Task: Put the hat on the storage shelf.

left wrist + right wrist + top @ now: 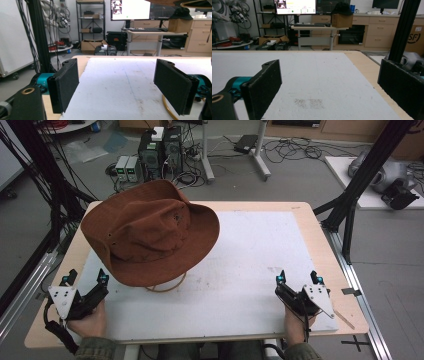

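Two grippers low in the high view, both with jaws spread and nothing between them: left gripper (86, 278) at lower left, held in the left hand (89, 320); right gripper (298, 278) at lower right, held in the right hand (295, 324). One brown brimmed hat (150, 231) left of centre in that view, on the white mat (250, 270) covering the wooden surface (320, 240), brim's near edge just above and right of the left gripper, not touching it; well apart from the right gripper. Tan cord loop (167, 286) under the brim's near edge, lying on the mat; seen again at lower right of the left gripper view (167, 107), beside the right-hand jaw. Bare mat between the jaws in the right gripper view, with a faint grey smudge (309, 103) at bottom centre.
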`<state>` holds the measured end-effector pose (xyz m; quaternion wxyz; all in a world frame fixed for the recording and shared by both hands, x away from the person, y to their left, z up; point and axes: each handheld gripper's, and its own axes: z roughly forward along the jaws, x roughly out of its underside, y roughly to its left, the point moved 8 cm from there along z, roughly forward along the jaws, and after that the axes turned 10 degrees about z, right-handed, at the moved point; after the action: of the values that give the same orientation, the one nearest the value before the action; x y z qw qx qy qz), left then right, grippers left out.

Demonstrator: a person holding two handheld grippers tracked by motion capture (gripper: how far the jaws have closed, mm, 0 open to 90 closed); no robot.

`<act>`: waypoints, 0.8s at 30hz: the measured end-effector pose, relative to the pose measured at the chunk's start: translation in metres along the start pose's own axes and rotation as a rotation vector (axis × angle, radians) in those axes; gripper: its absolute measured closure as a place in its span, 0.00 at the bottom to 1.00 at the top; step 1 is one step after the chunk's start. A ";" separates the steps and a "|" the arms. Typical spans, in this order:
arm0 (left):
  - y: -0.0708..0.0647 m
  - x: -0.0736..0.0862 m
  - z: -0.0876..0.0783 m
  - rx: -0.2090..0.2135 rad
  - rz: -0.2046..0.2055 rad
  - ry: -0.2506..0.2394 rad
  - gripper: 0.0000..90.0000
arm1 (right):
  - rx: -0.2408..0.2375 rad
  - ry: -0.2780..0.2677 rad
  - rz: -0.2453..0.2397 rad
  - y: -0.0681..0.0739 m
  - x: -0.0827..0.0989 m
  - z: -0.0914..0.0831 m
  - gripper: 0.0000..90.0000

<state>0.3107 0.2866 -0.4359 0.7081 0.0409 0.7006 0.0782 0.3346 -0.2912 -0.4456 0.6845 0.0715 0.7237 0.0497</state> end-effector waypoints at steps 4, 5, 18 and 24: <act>-0.003 0.000 0.000 0.018 -0.005 0.001 0.23 | -0.010 0.005 0.000 0.001 0.001 0.000 0.05; -0.003 0.000 0.000 0.015 -0.006 -0.002 0.24 | -0.011 0.006 -0.003 0.001 0.001 0.000 0.05; 0.011 0.000 -0.007 -0.023 -0.047 -0.012 0.24 | 0.002 0.023 0.033 -0.004 0.002 0.002 0.05; 0.009 0.000 -0.005 -0.015 -0.043 -0.016 0.24 | -0.007 0.032 0.031 -0.002 0.004 0.003 0.05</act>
<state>0.3052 0.2952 -0.4341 0.7155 0.0212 0.6950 0.0678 0.3369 -0.2925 -0.4501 0.6721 0.0797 0.7334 0.0641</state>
